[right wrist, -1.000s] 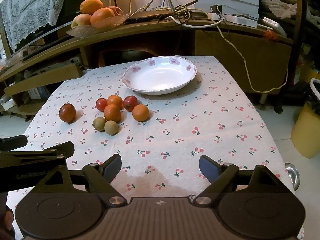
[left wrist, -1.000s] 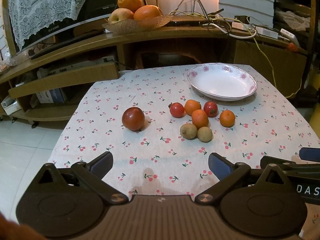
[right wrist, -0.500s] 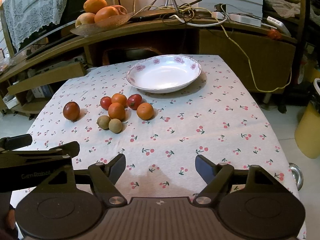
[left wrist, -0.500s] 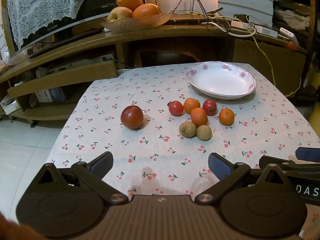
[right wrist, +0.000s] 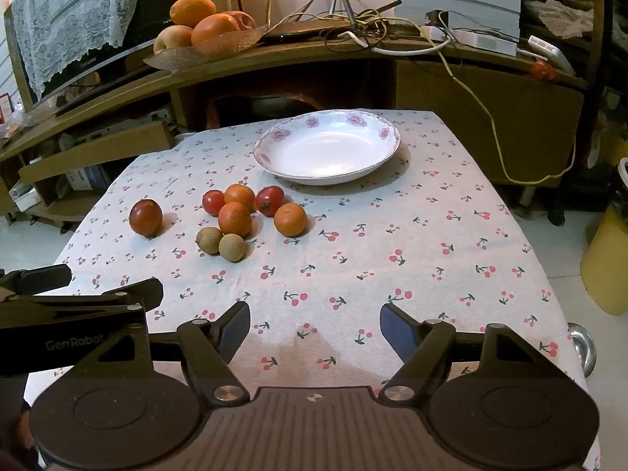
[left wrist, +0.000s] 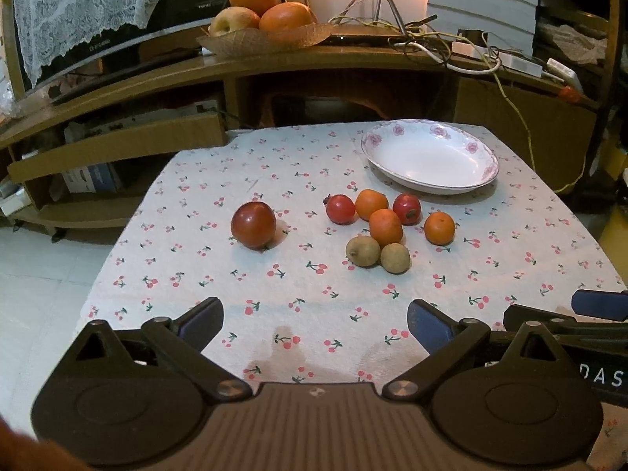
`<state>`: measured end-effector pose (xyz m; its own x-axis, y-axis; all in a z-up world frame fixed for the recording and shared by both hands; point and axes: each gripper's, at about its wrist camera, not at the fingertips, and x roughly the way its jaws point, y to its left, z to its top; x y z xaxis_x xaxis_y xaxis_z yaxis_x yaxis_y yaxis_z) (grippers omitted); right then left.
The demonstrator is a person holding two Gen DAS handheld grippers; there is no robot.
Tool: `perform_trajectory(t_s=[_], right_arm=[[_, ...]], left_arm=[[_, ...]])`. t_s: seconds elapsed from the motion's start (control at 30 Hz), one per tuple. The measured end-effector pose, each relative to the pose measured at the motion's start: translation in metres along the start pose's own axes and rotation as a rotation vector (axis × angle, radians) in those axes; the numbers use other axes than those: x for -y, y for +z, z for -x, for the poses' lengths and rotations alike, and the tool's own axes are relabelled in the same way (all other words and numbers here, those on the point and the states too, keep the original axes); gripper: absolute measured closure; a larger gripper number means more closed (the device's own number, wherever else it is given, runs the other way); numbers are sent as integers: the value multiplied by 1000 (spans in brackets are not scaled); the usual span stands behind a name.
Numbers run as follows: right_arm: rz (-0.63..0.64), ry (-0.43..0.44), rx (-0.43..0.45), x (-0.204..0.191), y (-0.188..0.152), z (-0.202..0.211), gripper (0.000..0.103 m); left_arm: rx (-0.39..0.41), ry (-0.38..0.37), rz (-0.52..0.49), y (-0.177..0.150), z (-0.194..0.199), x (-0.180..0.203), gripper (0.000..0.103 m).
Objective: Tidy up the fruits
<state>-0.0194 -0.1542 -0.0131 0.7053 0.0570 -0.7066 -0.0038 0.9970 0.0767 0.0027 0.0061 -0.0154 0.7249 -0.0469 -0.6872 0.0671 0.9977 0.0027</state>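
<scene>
Progress: nothing sorted yet, by the look of it. The plate [right wrist: 274,157] holds no fruit; every piece lies on the cherry-print cloth [right wrist: 392,274]. All of the work appears to be ahead.

Where the fruit is, right wrist view, clock read from the picture's centre:
- Cluster at about 10 o'clock, just short of the plate, which sits near 12.
- Lone plum [right wrist: 145,218] farther out toward 9, apart from the rest.
- Orange [right wrist: 290,219] at the cluster's right edge, close to the others; whether it touches them I cannot tell.

Looks of the pieces, left wrist view:
- Two small red tomatoes [left wrist: 340,209], glossy, at the back of the group, with an orange between them.
- Three oranges in all, small, matte skin, roundish; the middle one [left wrist: 386,227] sits against the two brown fruits.
- Two brown fruits [left wrist: 363,251], dull tan, side by side and touching, nearest the cameras. Kind uncertain.
- Plum dark red, shiny, largest piece on the cloth.

All pieces look round and likely to roll if nudged; that is a guess.

Claws:
- Left gripper [left wrist: 315,320]: jaws spread wide, nothing between them, hovering over the near cloth.
- Right gripper [right wrist: 315,324]: jaws apart and closing, nothing between them, only bare cloth.

Plate: white, shallow, pink flowers on the rim.
</scene>
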Motion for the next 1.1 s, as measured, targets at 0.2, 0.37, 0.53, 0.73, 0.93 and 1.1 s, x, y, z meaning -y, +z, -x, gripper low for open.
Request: perform_trajectory(t_s=[0.2,0.37,0.53,0.73,0.93,1.1], right_arm=[[11,-5,-12,0,1,-4,33],[19,-13,1,-3,5,1,33],[43,-30,4,-7,13,9,33],[111,14,24,-13,26,2,32],[192,94,0,-13,43,-27,32],[223,131,-52,-8,47,-55,33]], left_arm=[[-11,-18,3,0,-4,-1,3],[6,-33,11,4,0,-3,3],[39,-35,0,11,10,-5,3],[45,-26,-17,24,2,-13,3],[23,-23,-106,36,-22,-13,3],[8,-56,-191,41,-40,-14,3]])
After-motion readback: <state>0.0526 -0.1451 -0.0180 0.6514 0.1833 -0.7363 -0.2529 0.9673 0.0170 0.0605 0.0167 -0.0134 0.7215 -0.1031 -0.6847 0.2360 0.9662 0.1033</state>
